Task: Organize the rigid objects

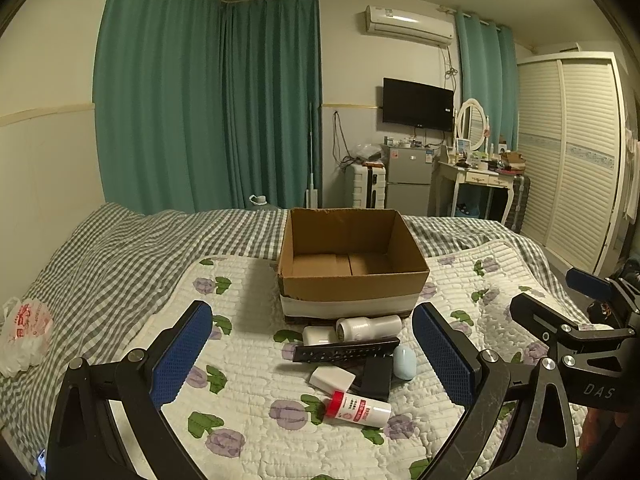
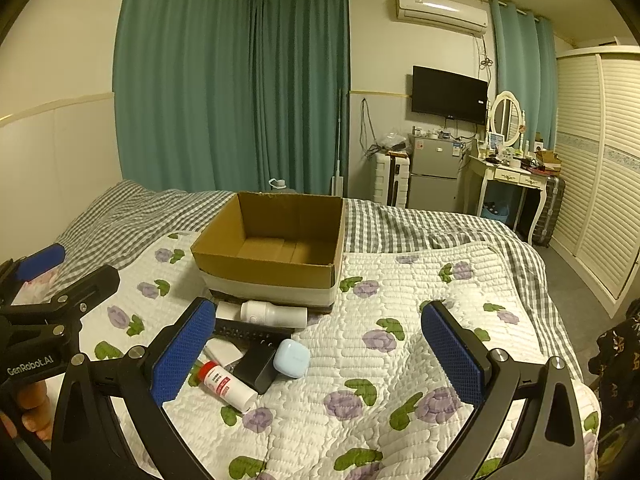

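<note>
Floral quilt (image 1: pixel 248 432) holds a red-capped bottle (image 1: pixel 357 407) nearest the spread-jawed, empty left gripper (image 1: pixel 312 354) and right gripper (image 2: pixel 320 356), before the cardboard box (image 1: pixel 352 276); light, stiff, likely slippery, best pinched mid-body

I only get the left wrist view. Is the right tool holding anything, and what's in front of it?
Observer: Nothing. The right tool is open and empty, with bare quilt between its pads and the pile near its left pad.
Operator: What's behind my left tool, on the handle?
Observer: A person's hand is wrapped around the handle of the left tool.
</note>
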A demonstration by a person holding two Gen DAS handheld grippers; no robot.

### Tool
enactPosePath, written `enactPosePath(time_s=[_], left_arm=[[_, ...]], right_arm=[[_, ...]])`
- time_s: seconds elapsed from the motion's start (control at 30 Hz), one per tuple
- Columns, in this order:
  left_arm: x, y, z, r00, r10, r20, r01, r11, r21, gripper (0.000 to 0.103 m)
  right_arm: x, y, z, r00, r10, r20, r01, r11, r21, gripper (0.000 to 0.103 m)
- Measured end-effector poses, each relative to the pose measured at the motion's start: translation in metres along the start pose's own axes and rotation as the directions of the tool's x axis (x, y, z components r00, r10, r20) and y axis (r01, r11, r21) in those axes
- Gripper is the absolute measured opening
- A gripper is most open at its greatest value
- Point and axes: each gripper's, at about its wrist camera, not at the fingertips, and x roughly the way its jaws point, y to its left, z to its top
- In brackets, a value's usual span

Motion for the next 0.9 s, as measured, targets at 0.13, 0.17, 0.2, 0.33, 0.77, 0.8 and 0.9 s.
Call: enactPosePath(time_s=[0.13,0.17,0.2,0.33,0.77,0.8,0.9], left_arm=[[0.0003,0.0007,-0.0003,1.000,0.001,0.000,-0.001,1.000,0.000,0.102],[-0.0002,0.0008,-0.0006,1.000,0.003,0.000,-0.003,1.000,0.000,0.102],[-0.0001,0.0012,-0.0010,1.000,0.005,0.000,-0.005,1.000,-0.001,0.102],[-0.0001,0.0028,-0.0028,1.000,0.013,-0.001,-0.013,1.000,-0.002,0.102],[0.0008,0.0017,-0.0032,1.000,0.015,-0.003,-0.015,1.000,-0.002,0.102],[0.0007,0.0016,-0.0032,1.000,0.015,-0.002,-0.015,1.000,-0.002,0.102],[0.0008,0.0017,-0.0031,1.000,0.015,-0.001,-0.015,1.000,-0.001,0.102]], right_arm=[[0.0018,0.0004,-0.0010,1.000,0.003,-0.006,-0.003,1.000,-0.003,0.103],[0.0025,0.0009,-0.0008,1.000,0.004,-0.008,-0.004,1.000,-0.004,0.103],[0.0027,0.0012,-0.0009,1.000,0.005,-0.009,-0.005,1.000,-0.004,0.103],[0.0030,0.0034,-0.0019,1.000,0.011,-0.012,-0.011,1.000,-0.007,0.103],[0.0036,0.0057,-0.0042,1.000,0.020,-0.024,-0.020,1.000,-0.011,0.103],[0.0045,0.0062,-0.0043,0.999,0.021,-0.027,-0.022,1.000,-0.012,0.103],[0.0044,0.0069,-0.0051,0.999,0.026,-0.029,-0.026,1.000,-0.013,0.103]])
